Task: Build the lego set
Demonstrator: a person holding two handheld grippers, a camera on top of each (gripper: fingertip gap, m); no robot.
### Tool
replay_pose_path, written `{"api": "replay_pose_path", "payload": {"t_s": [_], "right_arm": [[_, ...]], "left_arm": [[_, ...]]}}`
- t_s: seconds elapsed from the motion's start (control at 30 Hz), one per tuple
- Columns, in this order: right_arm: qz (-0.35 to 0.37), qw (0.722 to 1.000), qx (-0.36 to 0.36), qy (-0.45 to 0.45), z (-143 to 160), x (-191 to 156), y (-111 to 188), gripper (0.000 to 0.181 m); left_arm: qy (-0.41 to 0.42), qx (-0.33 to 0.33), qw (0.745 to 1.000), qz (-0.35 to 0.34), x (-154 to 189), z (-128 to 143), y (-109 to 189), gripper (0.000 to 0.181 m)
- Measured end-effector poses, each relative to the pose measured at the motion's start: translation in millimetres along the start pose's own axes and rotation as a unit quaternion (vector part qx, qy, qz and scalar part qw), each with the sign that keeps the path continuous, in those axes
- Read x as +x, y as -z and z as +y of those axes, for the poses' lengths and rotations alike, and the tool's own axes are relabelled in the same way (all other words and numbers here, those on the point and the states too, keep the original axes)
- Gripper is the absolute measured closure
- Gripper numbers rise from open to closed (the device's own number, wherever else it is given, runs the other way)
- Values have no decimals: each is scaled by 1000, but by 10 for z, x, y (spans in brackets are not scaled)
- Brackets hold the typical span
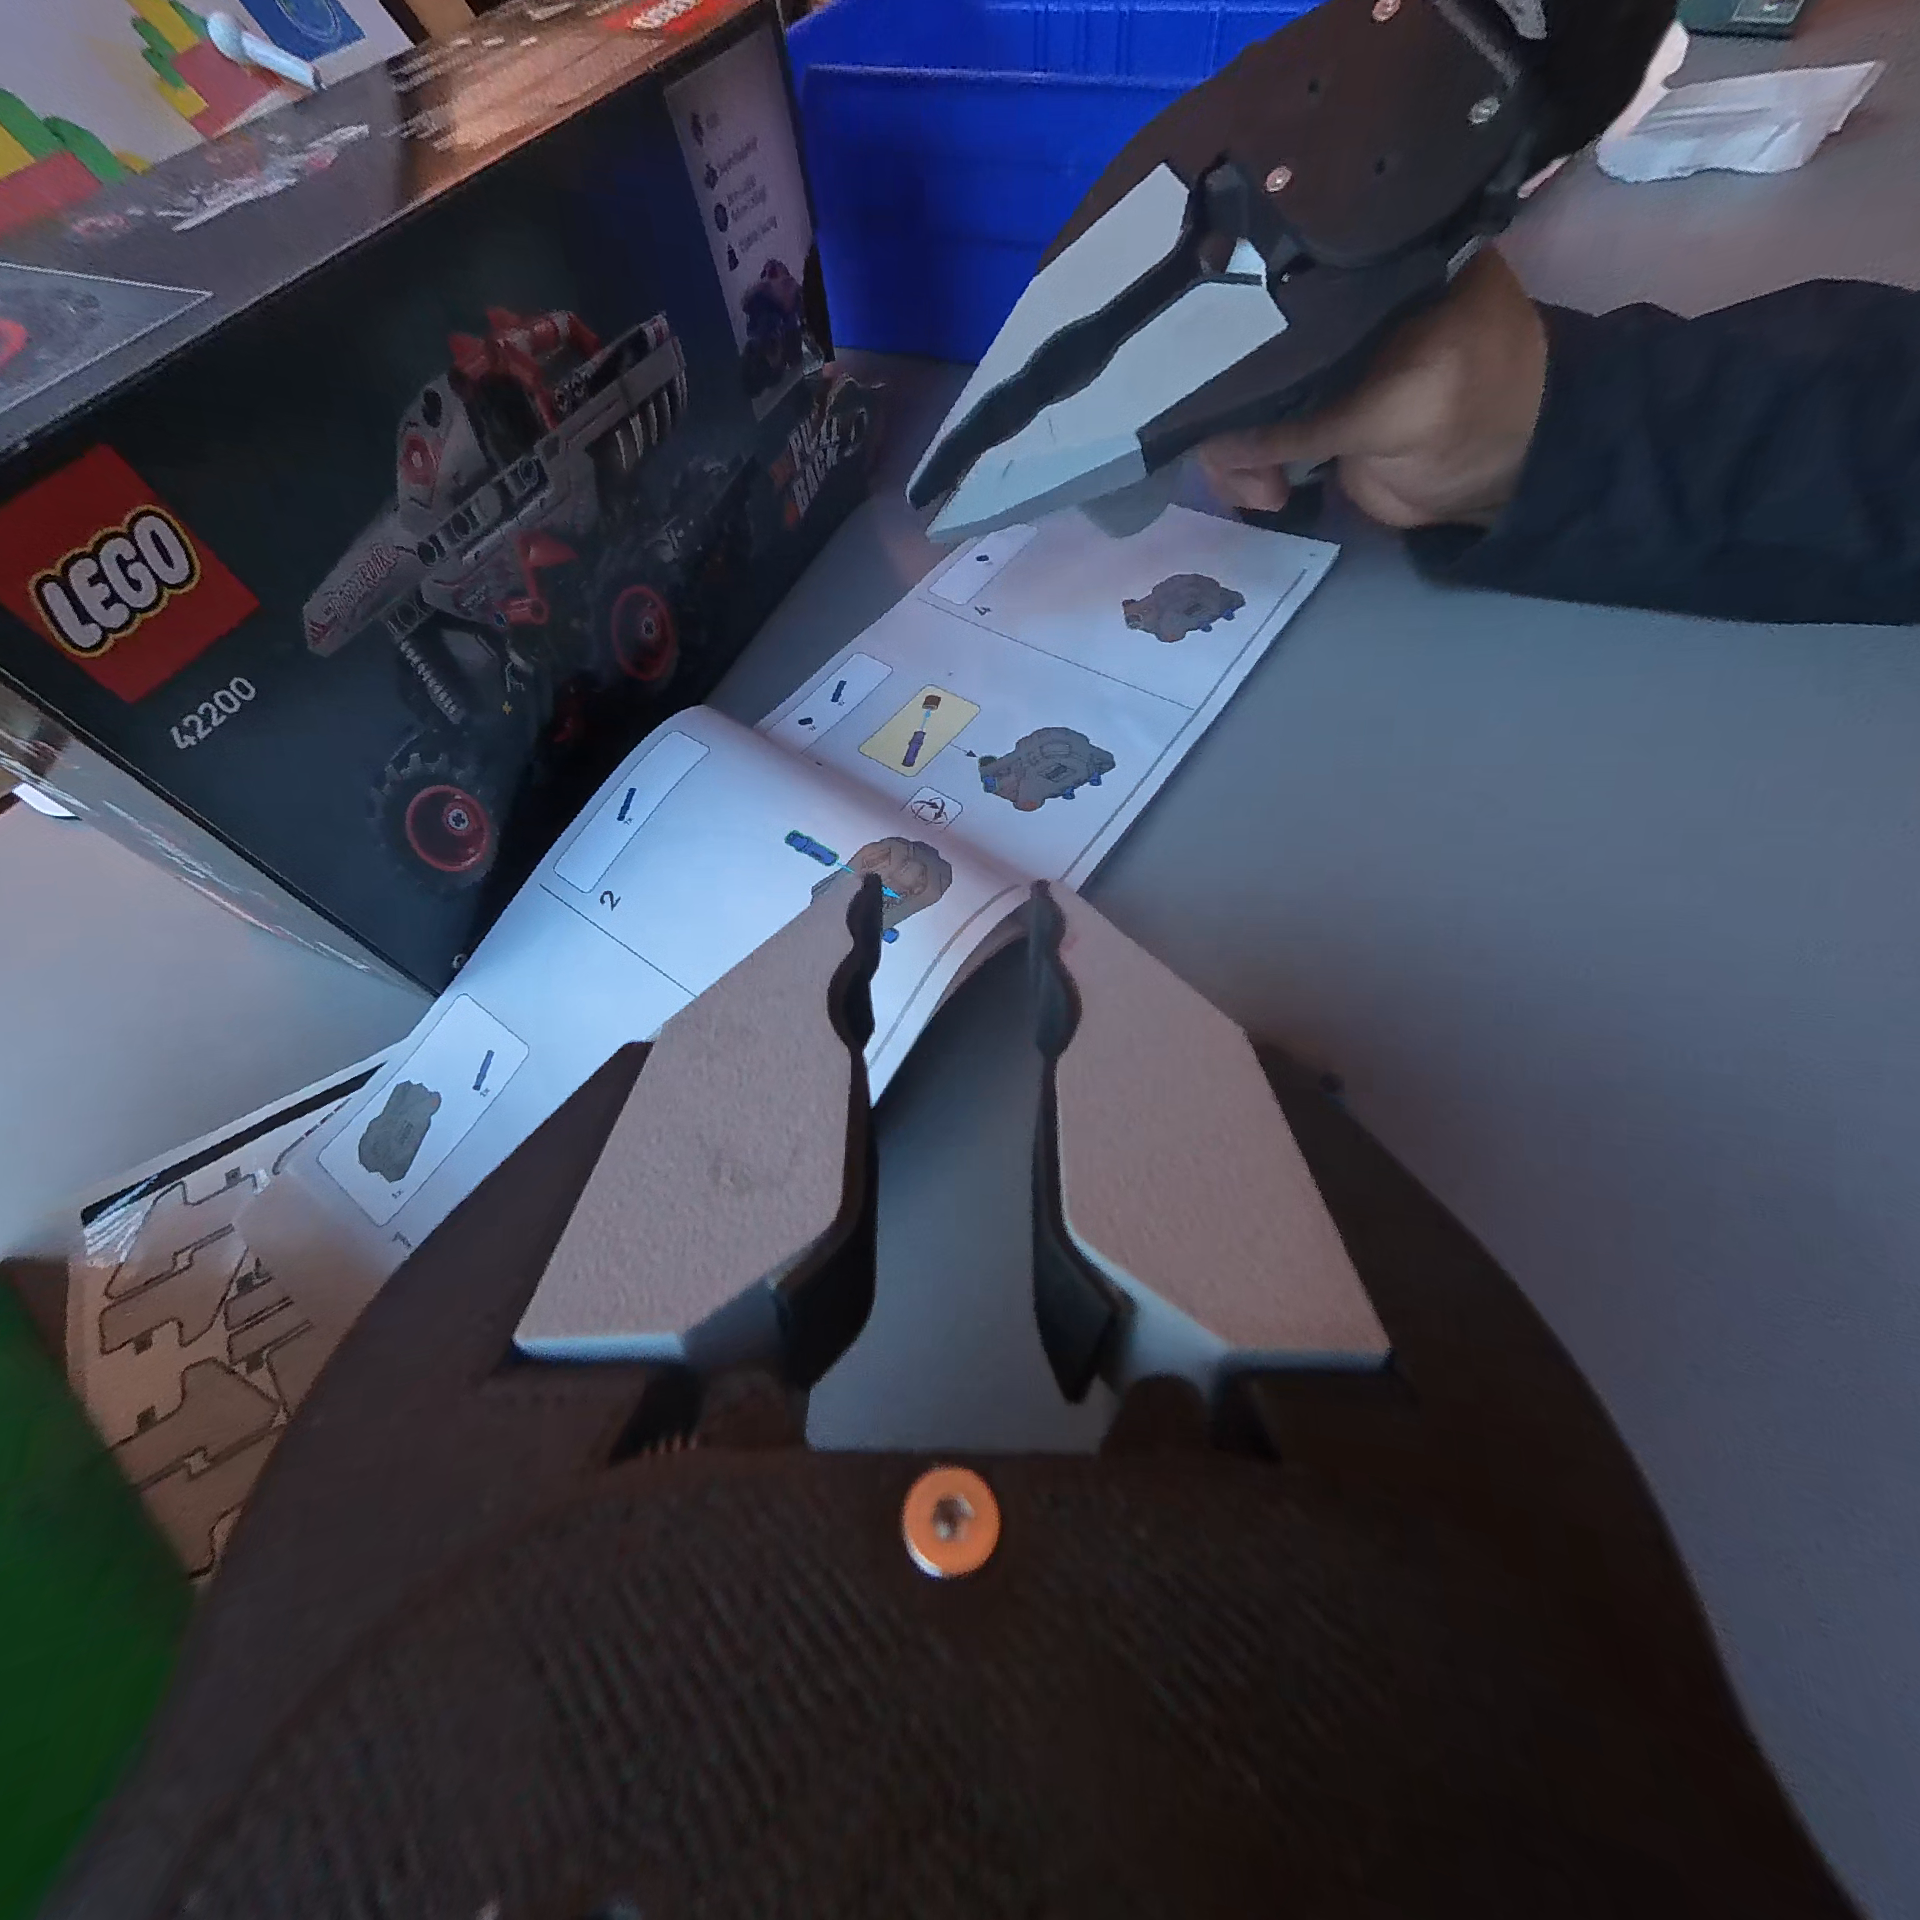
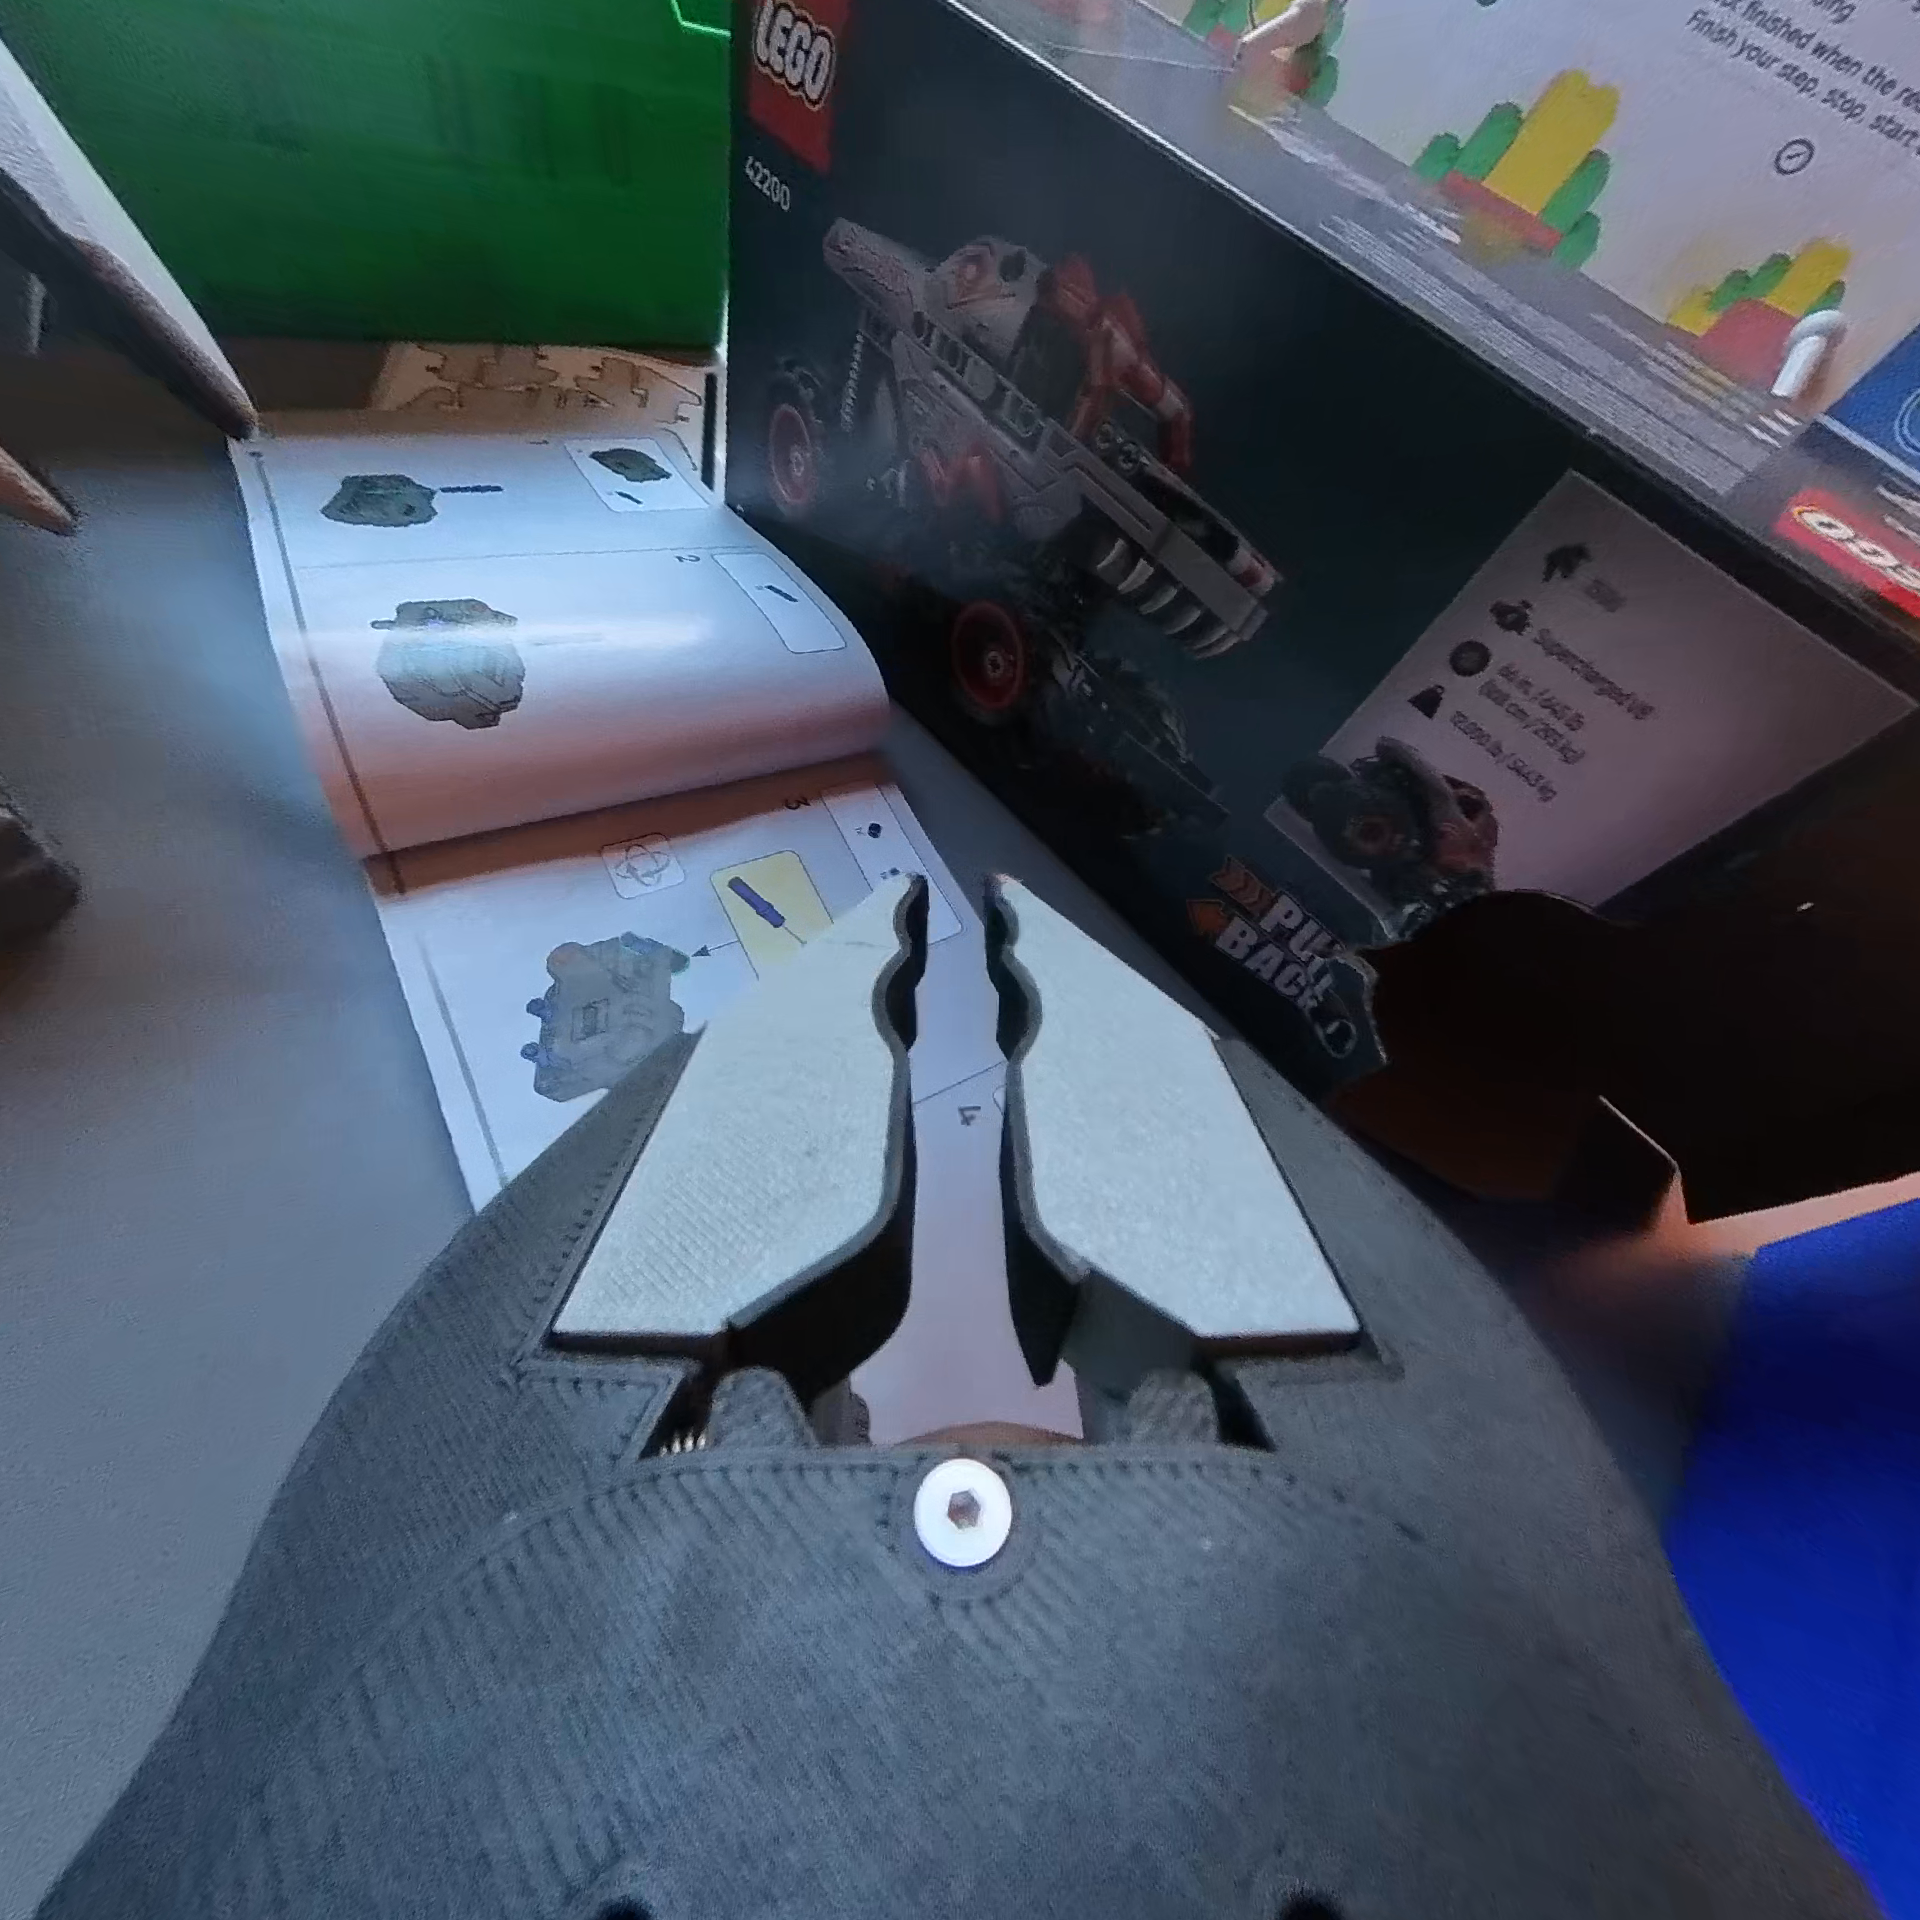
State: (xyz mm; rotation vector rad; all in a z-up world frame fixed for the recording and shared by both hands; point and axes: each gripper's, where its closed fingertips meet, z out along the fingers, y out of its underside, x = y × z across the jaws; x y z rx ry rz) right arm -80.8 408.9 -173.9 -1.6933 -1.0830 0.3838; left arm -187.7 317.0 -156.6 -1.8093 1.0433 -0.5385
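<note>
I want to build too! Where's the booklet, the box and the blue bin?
booklet (image 1: 1049, 675): left wrist view, on its open right page.
box (image 2: 1039, 436): right wrist view, on the truck picture on its front.
blue bin (image 1: 935, 177): left wrist view, on its front wall.

Blue plastic bin (image 1: 966, 166) at the back, crumpled white paper (image 1: 1745, 120) on grey table (image 1: 1507, 935), green box (image 2: 395, 156)

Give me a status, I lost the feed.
Left gripper open, empty, over the instruction booklet. Right gripper open, empty, over its far page. Lego box unopened behind. No bricks out.
</note>
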Motion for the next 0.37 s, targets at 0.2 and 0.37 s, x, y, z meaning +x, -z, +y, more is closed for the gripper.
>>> {"api": "replay_pose_path", "payload": {"t_s": [0.2, 0.37], "right_arm": [[-10, 1000, -13, -8, 52, -7, -9, 167], [5, 1000, -9, 11, 13, 7, 23, 170]], "left_arm": [[-2, -3, 1000, -6, -28, 31, -16, 155], [-2, 6, 1000, -7, -16, -11, 3, 155]]}}
